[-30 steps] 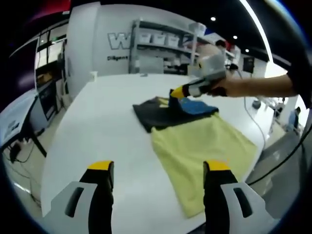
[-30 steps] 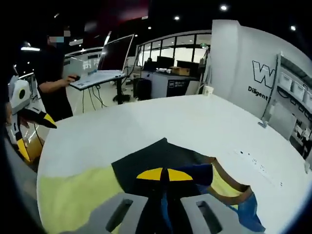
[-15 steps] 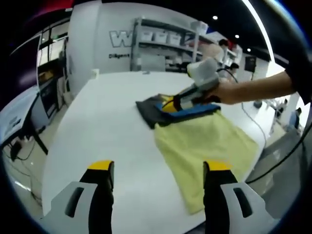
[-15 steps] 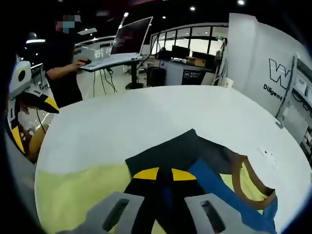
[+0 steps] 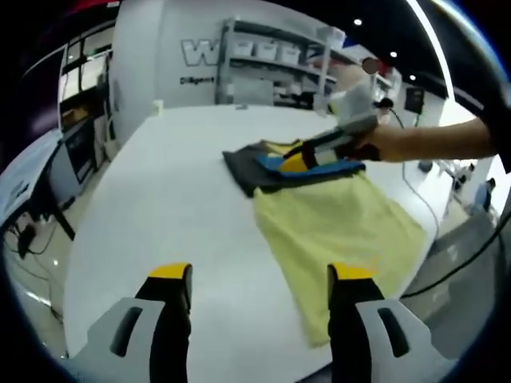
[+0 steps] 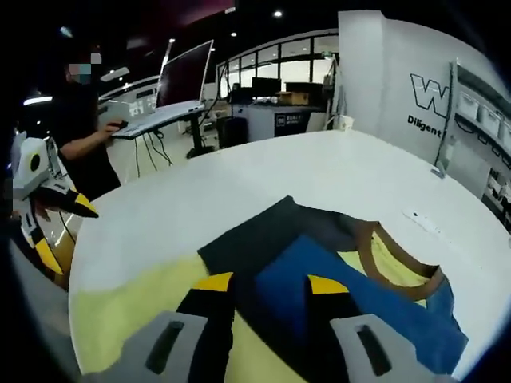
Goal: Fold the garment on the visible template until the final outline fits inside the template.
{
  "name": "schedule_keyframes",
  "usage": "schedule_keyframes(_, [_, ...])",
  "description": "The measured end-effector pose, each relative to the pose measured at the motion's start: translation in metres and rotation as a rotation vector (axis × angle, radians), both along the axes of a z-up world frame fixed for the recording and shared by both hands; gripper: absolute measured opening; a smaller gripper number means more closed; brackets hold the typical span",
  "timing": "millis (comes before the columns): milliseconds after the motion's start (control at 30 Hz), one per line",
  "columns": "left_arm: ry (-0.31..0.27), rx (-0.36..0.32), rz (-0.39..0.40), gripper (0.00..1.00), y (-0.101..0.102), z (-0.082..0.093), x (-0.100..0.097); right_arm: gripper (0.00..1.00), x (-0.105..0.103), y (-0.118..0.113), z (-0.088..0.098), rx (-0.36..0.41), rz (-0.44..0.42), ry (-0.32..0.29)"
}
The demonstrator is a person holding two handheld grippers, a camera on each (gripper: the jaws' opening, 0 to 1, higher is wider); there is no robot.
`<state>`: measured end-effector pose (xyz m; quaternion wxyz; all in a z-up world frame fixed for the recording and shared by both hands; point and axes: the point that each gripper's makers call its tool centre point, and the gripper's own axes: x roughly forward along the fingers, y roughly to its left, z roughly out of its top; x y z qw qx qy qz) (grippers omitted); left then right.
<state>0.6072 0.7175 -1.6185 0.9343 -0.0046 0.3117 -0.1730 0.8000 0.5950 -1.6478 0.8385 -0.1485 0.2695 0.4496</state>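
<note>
Broadly, a big white bench point(image 5: 168, 199) with a rounded edge carries everything here. On it lies a pale yellow cloth point(image 5: 335, 231), spread flat and reaching toward the bench's near right edge in the left gripper view; in the right gripper view the same cloth shows at the lower left, under the tongs. This looks to be the template, though no outline is marked on it.

The garment point(image 6: 319, 263) lies at the far end of the yellow cloth, partly on it and partly on the bare bench. It is folded in layers: a dark charcoal part toward the bench's middle, a bright blue panel over it, and a yellow inside with a brown neckline edge at the right of the right gripper view.

The right tongs point(image 6: 269, 284) rest low over the garment, their yellow-tipped jaws spread apart with the blue panel showing between them; nothing is pinched. In the left gripper view these tongs sit on the blue layer, held by a person's hand point(image 5: 391, 144) reaching in from the right.

The left tongs point(image 5: 259, 275) hang above bare bench near its close edge, well apart from the garment, jaws spread wide and holding nothing.

A person stands at a raised desk with a monitor point(image 6: 185, 76) beyond the bench.
</note>
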Motion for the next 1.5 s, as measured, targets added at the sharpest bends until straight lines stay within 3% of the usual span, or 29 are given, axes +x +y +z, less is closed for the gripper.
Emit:
schedule_keyframes(233, [0.056, 0.015, -0.009, 0.62, -0.005, -0.014, -0.004, 0.33, -0.007, -0.025, 0.002, 0.004, -0.047, 0.018])
schedule_keyframes(333, [0.1, 0.044, -0.038, 0.61, -0.005, -0.029, -0.01, 0.35, -0.01, -0.038, 0.002, 0.014, -0.075, 0.023])
schedule_keyframes(400, [0.102, 0.051, -0.05, 0.6, -0.012, -0.027, -0.012, 0.37, -0.014, -0.049, 0.001, 0.012, -0.095, 0.035])
schedule_keyframes(467, [0.127, 0.04, -0.056, 0.6, -0.015, -0.036, -0.017, 0.37, -0.024, -0.073, 0.001, 0.014, -0.135, 0.045])
schedule_keyframes(533, [0.151, 0.018, -0.057, 0.59, -0.019, -0.042, -0.02, 0.38, -0.048, -0.102, -0.001, -0.009, -0.142, 0.062])
schedule_keyframes(633, [0.157, 0.03, -0.066, 0.58, -0.021, -0.046, -0.023, 0.39, -0.06, -0.116, -0.001, -0.017, -0.148, 0.067])
schedule_keyframes(800, [0.171, 0.039, -0.075, 0.56, -0.025, -0.051, -0.026, 0.43, -0.093, -0.15, -0.003, -0.05, -0.176, 0.1])
schedule_keyframes(833, [0.178, 0.042, -0.083, 0.55, -0.026, -0.054, -0.027, 0.43, -0.107, -0.161, -0.004, -0.065, -0.175, 0.115])
schedule_keyframes(967, [0.185, 0.044, -0.09, 0.54, -0.03, -0.053, -0.029, 0.42, -0.116, -0.171, -0.005, -0.077, -0.178, 0.126])
schedule_keyframes(1100, [0.202, 0.056, -0.12, 0.53, -0.043, -0.055, -0.038, 0.41, -0.145, -0.199, -0.005, -0.11, -0.201, 0.14])
schedule_keyframes(1200, [0.211, 0.07, -0.142, 0.52, -0.04, -0.057, -0.04, 0.4, -0.164, -0.215, -0.004, -0.136, -0.223, 0.155])
schedule_keyframes(1500, [0.23, 0.051, -0.17, 0.45, -0.046, -0.061, -0.045, 0.37, -0.19, -0.247, -0.011, -0.182, -0.257, 0.202])
